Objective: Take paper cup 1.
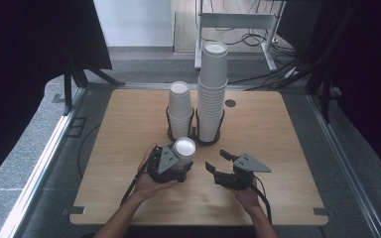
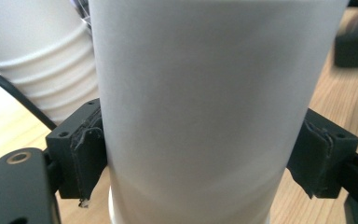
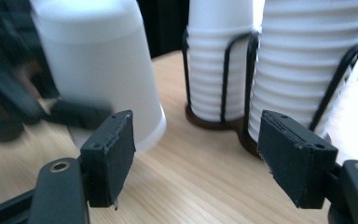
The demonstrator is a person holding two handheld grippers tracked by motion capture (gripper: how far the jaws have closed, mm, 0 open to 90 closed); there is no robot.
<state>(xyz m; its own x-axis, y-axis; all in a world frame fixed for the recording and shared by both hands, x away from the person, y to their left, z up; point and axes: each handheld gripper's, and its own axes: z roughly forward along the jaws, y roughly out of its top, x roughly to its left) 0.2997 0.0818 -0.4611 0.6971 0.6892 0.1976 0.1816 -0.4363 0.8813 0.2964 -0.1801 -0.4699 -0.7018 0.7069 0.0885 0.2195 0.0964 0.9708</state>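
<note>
Your left gripper [image 1: 176, 161] is clamped on an upside-down white paper cup [image 1: 184, 148], pads on opposite sides of its wall, long axis upright, rim close over the wooden table [image 1: 129, 129] (just in front of the shorter cup stack [image 1: 180, 109]). Your right gripper [image 1: 217, 161], jaws wide and empty, sits just to the cup's right, so it is the free hand nearest.
</note>
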